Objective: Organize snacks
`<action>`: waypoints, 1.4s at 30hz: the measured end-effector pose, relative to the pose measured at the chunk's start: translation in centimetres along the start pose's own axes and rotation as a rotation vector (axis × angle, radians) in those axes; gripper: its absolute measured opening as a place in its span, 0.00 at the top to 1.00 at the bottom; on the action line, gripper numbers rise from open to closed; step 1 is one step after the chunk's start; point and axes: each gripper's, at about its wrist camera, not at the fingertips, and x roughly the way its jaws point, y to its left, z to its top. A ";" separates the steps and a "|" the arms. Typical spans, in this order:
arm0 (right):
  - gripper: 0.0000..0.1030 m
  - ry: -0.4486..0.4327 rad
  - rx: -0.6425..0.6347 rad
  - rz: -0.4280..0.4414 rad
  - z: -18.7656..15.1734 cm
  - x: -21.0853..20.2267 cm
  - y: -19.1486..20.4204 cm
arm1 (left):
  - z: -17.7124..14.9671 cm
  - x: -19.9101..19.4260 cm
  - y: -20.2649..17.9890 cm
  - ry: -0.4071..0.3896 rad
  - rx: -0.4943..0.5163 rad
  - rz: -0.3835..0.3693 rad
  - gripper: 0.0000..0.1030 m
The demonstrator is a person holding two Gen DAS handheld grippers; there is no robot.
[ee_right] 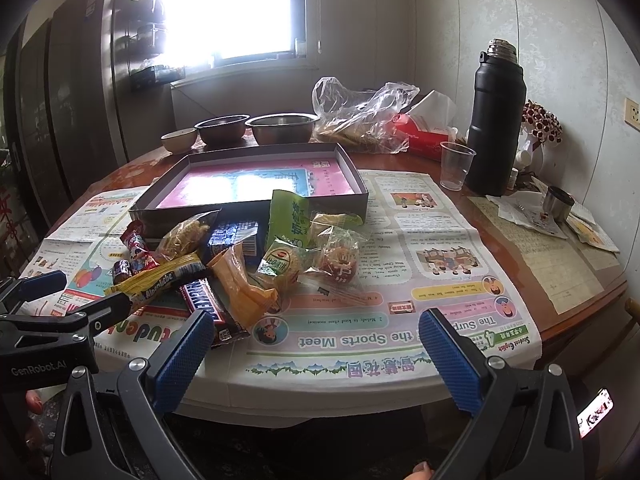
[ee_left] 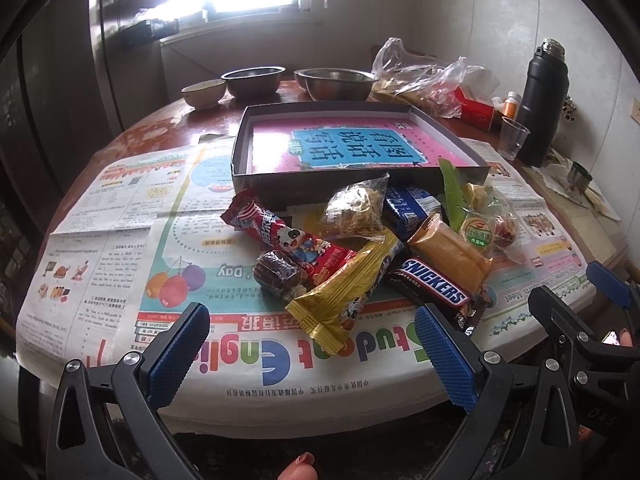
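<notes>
A pile of wrapped snacks lies on newspaper in front of a shallow grey box [ee_left: 352, 184] lined with a pink and blue sheet. The pile holds a Snickers bar [ee_left: 436, 290], a yellow Alpenliebe pack [ee_left: 344, 296], a red panda wrapper [ee_left: 288, 236], an orange pack [ee_left: 450, 252] and a blue pack [ee_left: 408, 208]. My left gripper [ee_left: 312, 344] is open and empty, just short of the pile. My right gripper [ee_right: 316, 356] is open and empty at the table's near edge, right of the Snickers bar [ee_right: 204, 308]. The box [ee_right: 256, 196] stands behind the pile.
Two steel bowls [ee_left: 336, 82] and a small ceramic bowl [ee_left: 204, 92] stand at the back. A plastic bag [ee_right: 360, 112], red tissue pack [ee_right: 420, 136], clear cup [ee_right: 456, 164], black thermos [ee_right: 496, 120] and small metal cup [ee_right: 560, 200] sit at the right.
</notes>
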 end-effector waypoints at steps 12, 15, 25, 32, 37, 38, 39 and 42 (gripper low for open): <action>0.00 0.025 0.009 0.006 0.1 1.2 -0.1 | 0.1 1.1 0.8 0.022 -0.016 0.008 0.01; 0.00 0.031 0.014 0.007 0.2 1.6 -0.2 | 0.4 1.6 1.3 0.030 -0.024 0.011 0.01; 0.00 0.041 0.034 0.009 0.6 2.4 -0.7 | 1.3 2.4 4.0 0.033 -0.083 0.028 0.01; 0.00 0.055 0.046 0.013 0.8 3.2 -1.1 | 1.7 3.9 6.0 0.080 -0.129 0.024 0.01; 0.00 0.058 0.063 0.006 1.0 3.7 -1.7 | 2.0 5.0 6.4 0.114 -0.140 0.007 0.01; 0.00 0.061 0.068 0.004 1.0 3.9 -1.8 | 2.2 5.2 6.4 0.121 -0.142 0.002 0.01; 0.00 0.063 0.071 0.003 1.0 4.0 -1.9 | 2.3 5.4 6.4 0.124 -0.145 -0.002 0.01; 0.00 0.069 0.075 0.002 1.0 4.4 -2.1 | 2.4 5.6 6.0 0.122 -0.125 -0.030 0.01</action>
